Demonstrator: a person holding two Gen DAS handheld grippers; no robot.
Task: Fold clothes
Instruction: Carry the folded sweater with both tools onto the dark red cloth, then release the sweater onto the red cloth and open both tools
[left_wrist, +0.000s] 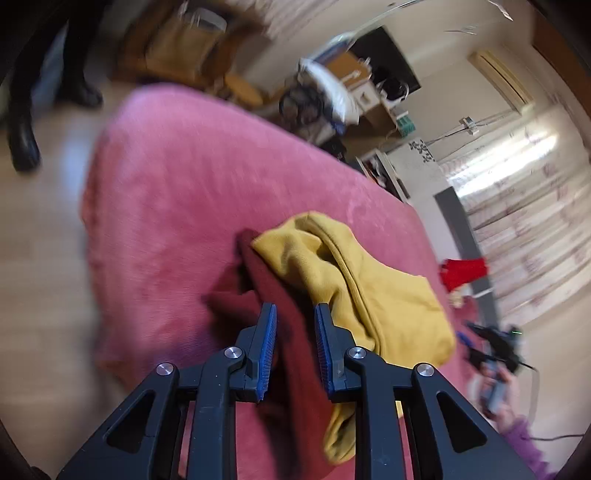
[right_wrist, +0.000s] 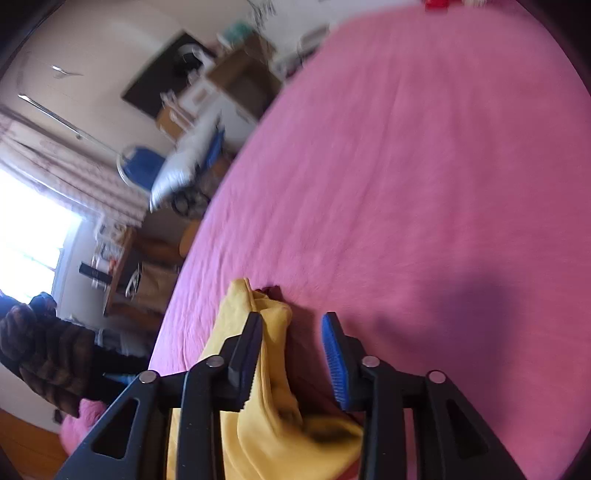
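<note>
A yellow garment (left_wrist: 373, 295) lies bunched on a dark red garment (left_wrist: 273, 295) on the pink bed cover (left_wrist: 184, 192). My left gripper (left_wrist: 294, 314) is open, its jaws astride a fold of the dark red garment, not closed on it. In the right wrist view the yellow garment (right_wrist: 273, 398) lies under my right gripper (right_wrist: 291, 321), which is open; its left finger (right_wrist: 247, 354) rests over the yellow cloth. The pink bed cover (right_wrist: 424, 184) fills the right of that view.
The bed's edge runs along the left in the left wrist view, with wooden floor (left_wrist: 40, 280) beyond. A person's dark legs (left_wrist: 22, 136) stand there. Cluttered furniture (left_wrist: 332, 103) and curtains (left_wrist: 524, 229) lie past the bed. A red item (left_wrist: 463, 271) sits at the far side.
</note>
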